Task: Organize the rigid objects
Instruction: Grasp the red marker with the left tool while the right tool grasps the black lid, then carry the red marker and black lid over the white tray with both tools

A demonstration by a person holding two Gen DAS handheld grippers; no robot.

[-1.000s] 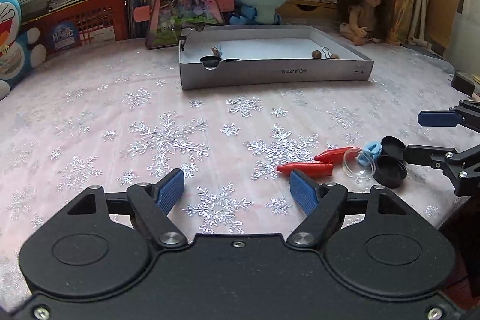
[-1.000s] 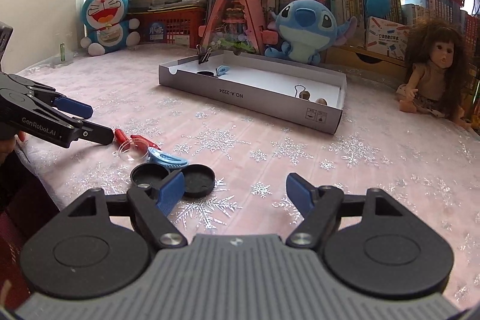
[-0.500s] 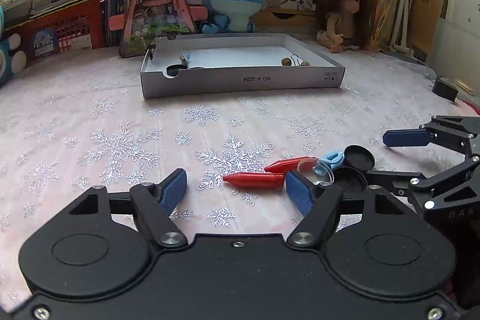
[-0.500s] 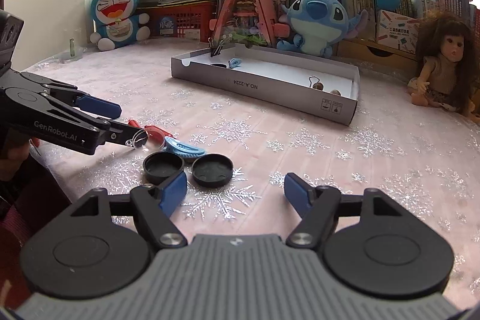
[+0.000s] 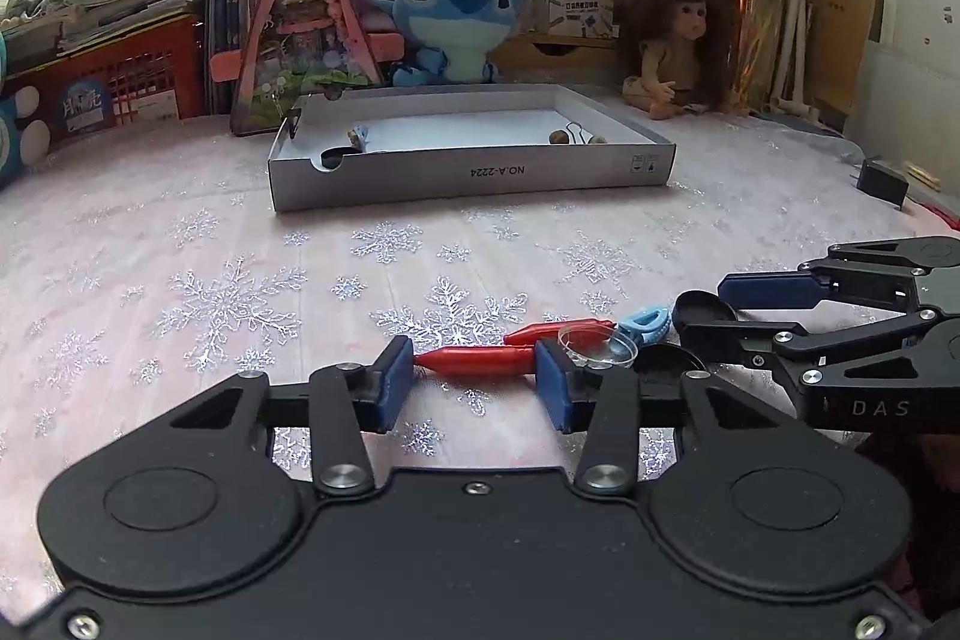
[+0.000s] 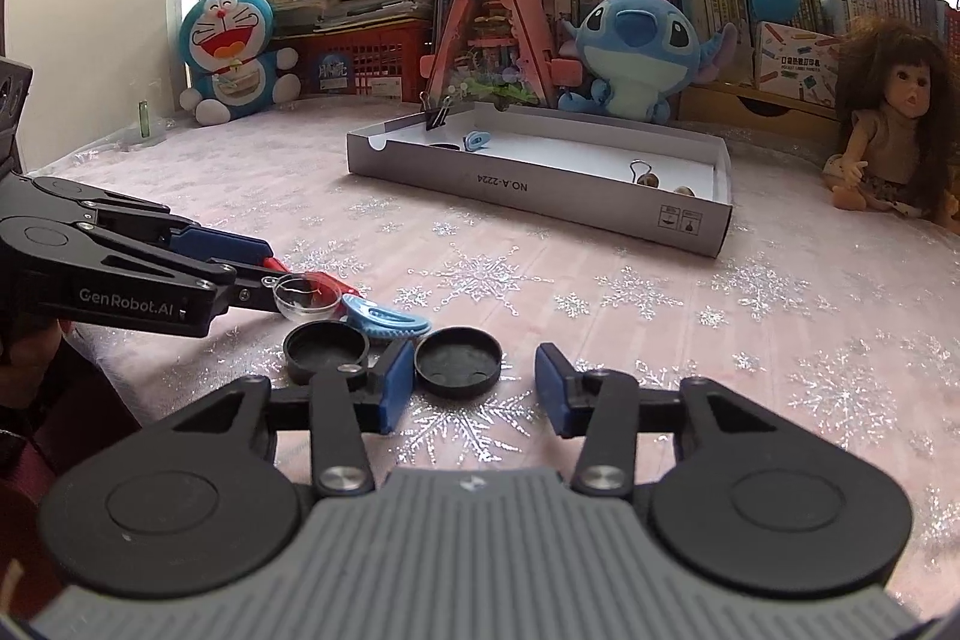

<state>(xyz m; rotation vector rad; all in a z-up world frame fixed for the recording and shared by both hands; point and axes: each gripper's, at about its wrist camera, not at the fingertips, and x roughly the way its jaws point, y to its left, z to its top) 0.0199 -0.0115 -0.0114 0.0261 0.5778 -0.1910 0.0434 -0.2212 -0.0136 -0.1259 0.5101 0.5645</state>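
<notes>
A: Where did the small things lie?

B: In a cluster at the near edge of the snowflake-patterned surface (image 5: pixel 252 250): two red pens (image 5: pixel 480 359), a clear dish (image 5: pixel 597 343), a light blue clip (image 6: pixel 387 319) and two black lids (image 6: pixel 459 361). The grey box (image 5: pixel 480 175) sat well apart, farther back, with a few small bits inside.

A: And the claws?

B: The left claw (image 5: pixel 474 391) stood wide, its blue pads either side of the nearer red pen's ends, not gripping. The right claw (image 6: pixel 474 388) was also wide and held nothing, one lid just ahead of its gap, the other lid by its left pad.
</notes>
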